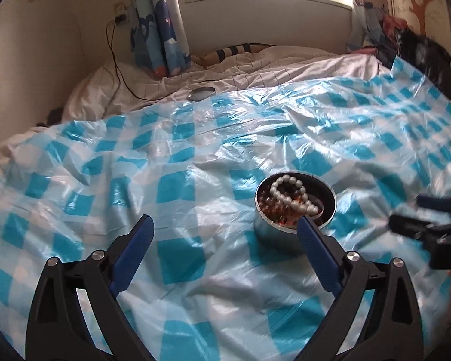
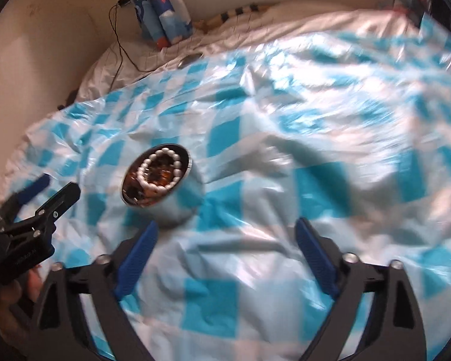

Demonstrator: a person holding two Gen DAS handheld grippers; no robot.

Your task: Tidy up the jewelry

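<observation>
left tool [image 1: 225,225]: wide open, holding nothing; above the checked sheet [image 1: 180,156] on the bed
tin [image 1: 294,207]: just ahead of its right finger; white bead string [image 1: 291,194] and amber pieces coiled inside
lid [image 1: 201,93]: probably the tin's, well apart near the cable [image 1: 117,69]
right tool [image 2: 225,234]: wide open, empty
risk: soft, slick sheet; a nudge could tip the tin and spill beads
</observation>
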